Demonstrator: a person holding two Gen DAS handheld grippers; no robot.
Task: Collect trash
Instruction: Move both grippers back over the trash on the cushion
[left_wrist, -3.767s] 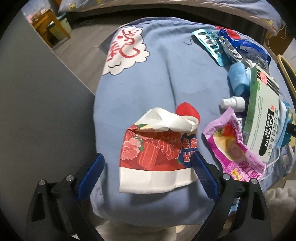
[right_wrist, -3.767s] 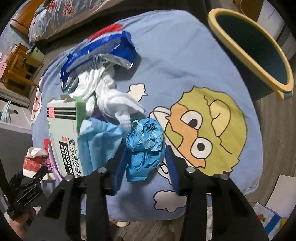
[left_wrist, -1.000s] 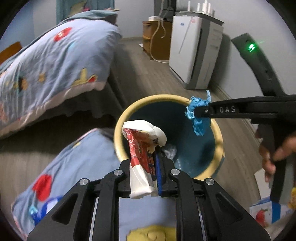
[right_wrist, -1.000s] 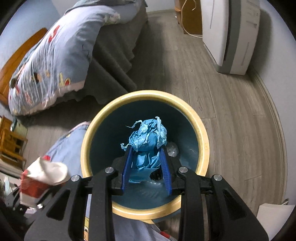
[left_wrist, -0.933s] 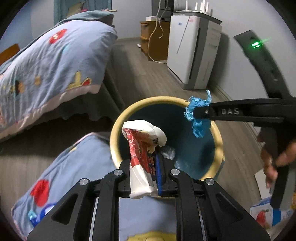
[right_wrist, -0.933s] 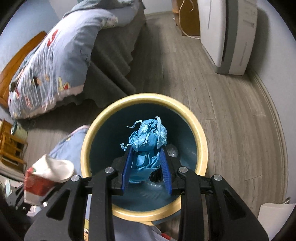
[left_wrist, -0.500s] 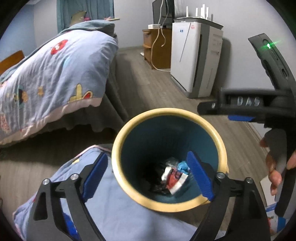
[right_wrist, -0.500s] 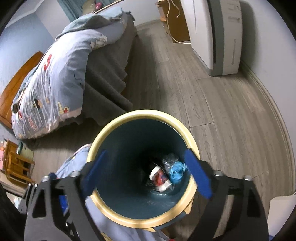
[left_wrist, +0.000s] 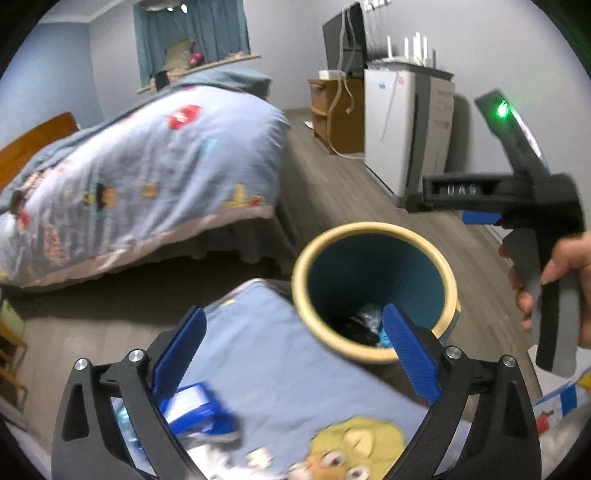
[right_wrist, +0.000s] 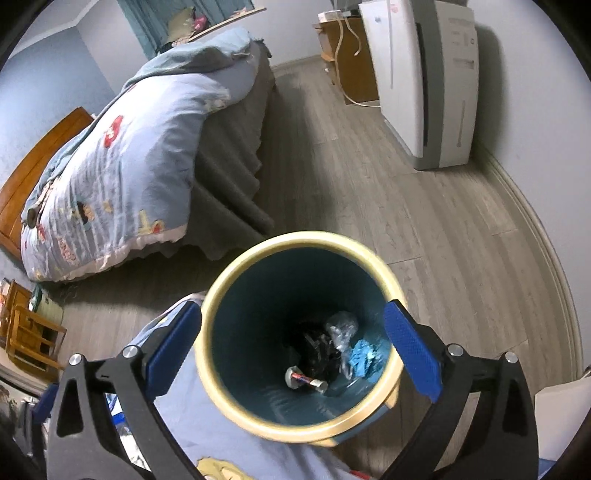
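Trash bin (right_wrist: 236, 417), yellow-rimmed with a teal interior, stands on the floor hard against the far edge of the blue cartoon-print cloth (left_wrist: 288, 373) covering the table.

Nearest findings: left gripper (left_wrist: 291, 350) has its blue pads spread wide, nothing between them. It hangs over the cloth, short of the bin. Just below its left finger lies a blue-and-white packet (left_wrist: 195, 404), blurred, with pale crumpled material beside it; these appear to be uncollected trash. Right gripper (right_wrist: 291, 350) is likewise spread wide and empty, positioned directly above the bin mouth.

Bin contents, seen from the right wrist view: a crumpled blue wad (right_wrist: 364, 360), a clear crinkled wrapper (right_wrist: 341, 326), a red-and-white piece (right_wrist: 304, 380), dark material beneath. The bin is only lightly filled at the bottom.

Assessment of step in hand: both grippers appear to be between drops, so the sound course is to return to the table. Recommend lifting clear of the rim before swinging back, as the bin sits close enough to be knocked. The packet looks light and crushable; approach flat and grip across its narrow side.

Beyond: bed (left_wrist: 147, 177), wood floor, white appliance (right_wrist: 424, 74) against the wall.
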